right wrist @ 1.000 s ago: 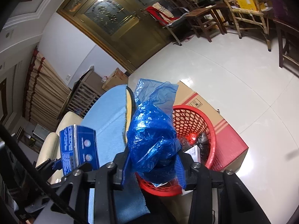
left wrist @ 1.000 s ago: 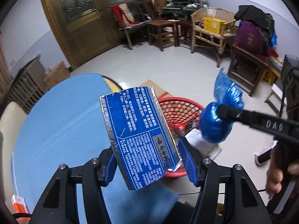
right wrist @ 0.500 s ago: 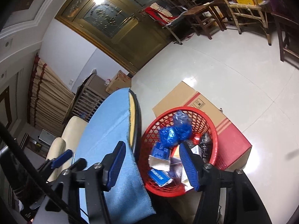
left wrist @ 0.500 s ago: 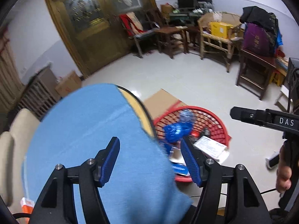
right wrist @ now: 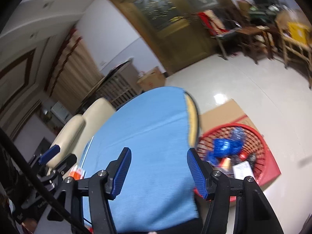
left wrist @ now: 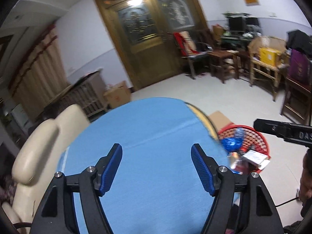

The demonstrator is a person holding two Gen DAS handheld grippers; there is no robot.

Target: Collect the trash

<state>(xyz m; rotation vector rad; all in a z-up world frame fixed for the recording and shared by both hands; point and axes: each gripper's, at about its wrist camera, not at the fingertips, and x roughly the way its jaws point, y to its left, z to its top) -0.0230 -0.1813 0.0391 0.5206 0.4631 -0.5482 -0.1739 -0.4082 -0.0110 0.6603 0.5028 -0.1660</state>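
A red mesh basket (left wrist: pixel 261 136) stands on the floor right of the blue-covered table (left wrist: pixel 148 136); it also shows in the right wrist view (right wrist: pixel 259 138). A crumpled blue plastic bag (right wrist: pixel 224 146) and several boxes and papers lie in it. The bag shows in the left wrist view (left wrist: pixel 230 143) too. My left gripper (left wrist: pixel 157 165) is open and empty above the table. My right gripper (right wrist: pixel 159 169) is open and empty over the table's right part, beside the basket. A small orange item (right wrist: pixel 77 173) lies at the table's left edge.
A flat cardboard box (right wrist: pixel 222 113) lies under the basket. A cream chair (left wrist: pixel 44 142) stands left of the table. Wooden chairs and tables (left wrist: pixel 263 66) line the far right wall. A wooden double door (left wrist: pixel 148 44) is at the back. White floor lies between.
A second ago my left gripper held a blue box and my right held the blue bag. Both were let go into the basket. Both grippers have since swung left over the table.
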